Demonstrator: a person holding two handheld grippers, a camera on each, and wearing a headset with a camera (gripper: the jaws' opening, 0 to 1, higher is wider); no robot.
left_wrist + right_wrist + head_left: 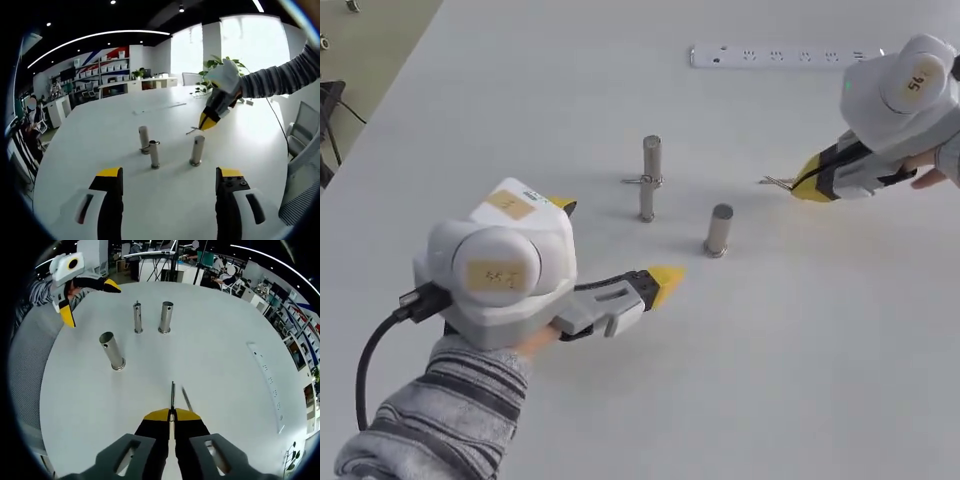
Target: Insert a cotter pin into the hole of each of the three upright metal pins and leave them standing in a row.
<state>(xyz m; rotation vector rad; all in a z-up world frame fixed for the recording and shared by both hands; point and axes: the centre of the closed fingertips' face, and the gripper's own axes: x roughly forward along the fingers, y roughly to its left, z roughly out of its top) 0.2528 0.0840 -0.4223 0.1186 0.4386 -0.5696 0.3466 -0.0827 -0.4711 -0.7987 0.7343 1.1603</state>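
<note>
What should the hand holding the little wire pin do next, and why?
Probably ease the right gripper toward the nearest metal pin and line the cotter pin up with that pin's hole. The jaws are shut on the cotter pin, its tip sticks out in front, apart from the metal pin, and that metal pin looks bare.

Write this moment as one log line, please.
left tool: open, empty | right tool: shut on cotter pin | pins: three upright | fitted cotter: through one pin
</note>
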